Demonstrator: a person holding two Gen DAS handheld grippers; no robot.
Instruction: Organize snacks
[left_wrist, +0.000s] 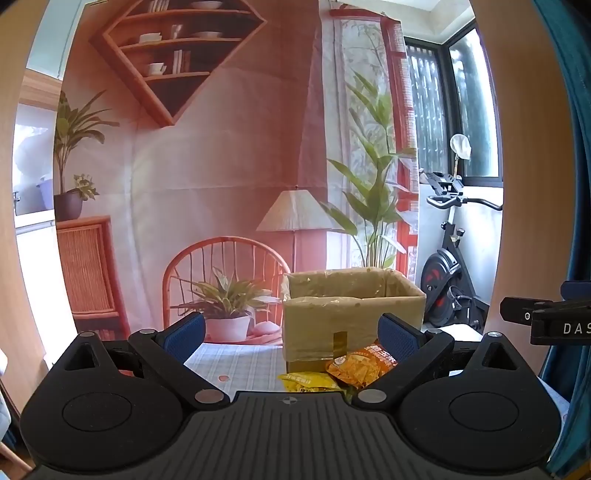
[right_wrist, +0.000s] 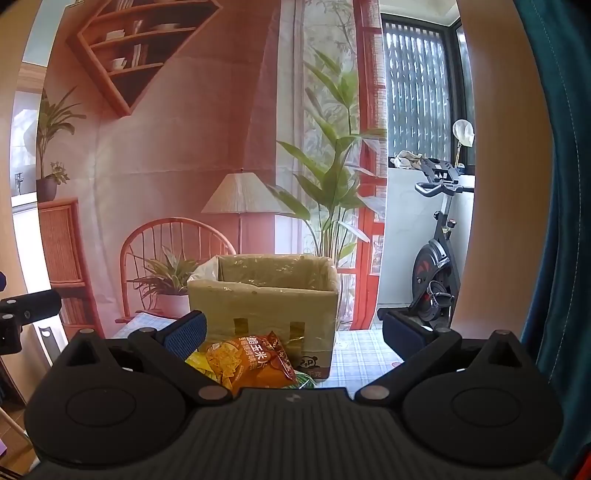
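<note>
Since both the left claw (left_wrist: 291, 332) and right claw (right_wrist: 293, 330) hang wide open and empty, I'd grab the orange corn chip bag (right_wrist: 251, 360) lying on the worktop (right_wrist: 364, 356) against the cardboard box (right_wrist: 266, 299) by its crimped edge.

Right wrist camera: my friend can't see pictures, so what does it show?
An orange snack bag lies on a checked tablecloth before an open cardboard box, a yellow bag beside it. The right gripper is wide open, holding nothing.

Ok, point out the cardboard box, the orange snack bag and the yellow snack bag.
cardboard box (right_wrist: 258, 306), right wrist view, front wall.
orange snack bag (right_wrist: 251, 362), right wrist view, printed front.
yellow snack bag (left_wrist: 306, 382), left wrist view, top face.
</note>
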